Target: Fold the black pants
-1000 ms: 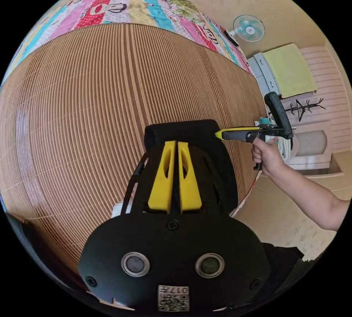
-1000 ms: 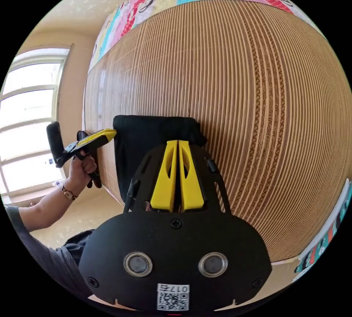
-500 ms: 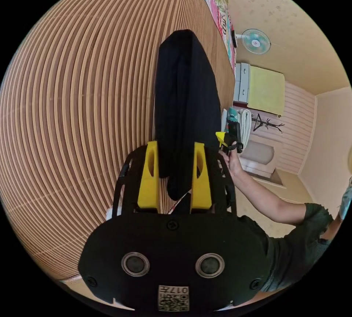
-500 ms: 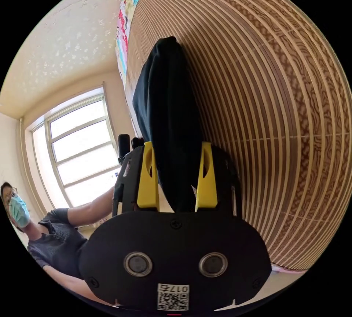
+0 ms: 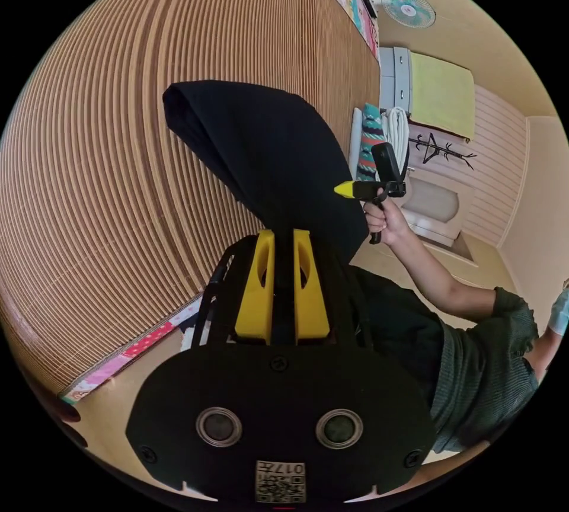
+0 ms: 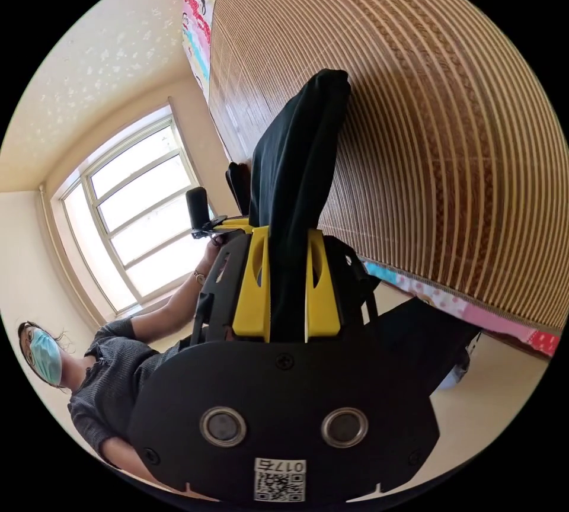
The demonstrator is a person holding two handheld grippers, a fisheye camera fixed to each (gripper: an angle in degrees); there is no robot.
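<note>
Both grippers' fingers pinch the black pants (image 5: pixel 267 156) above the bamboo mat (image 5: pixel 118 150). The left gripper (image 5: pixel 283 239) hides its grip point. The right gripper (image 6: pixel 287 239) covers the cloth's lower edge.

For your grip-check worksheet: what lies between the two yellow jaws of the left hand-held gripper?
In the left gripper view, a fold of the black pants lies pinched between the jaws of the left hand-held gripper.

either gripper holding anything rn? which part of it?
Both. The left gripper and right gripper are each shut on an edge of the folded black pants, which hang lifted above the bamboo mat. Which part of the pants cannot be told.
</note>
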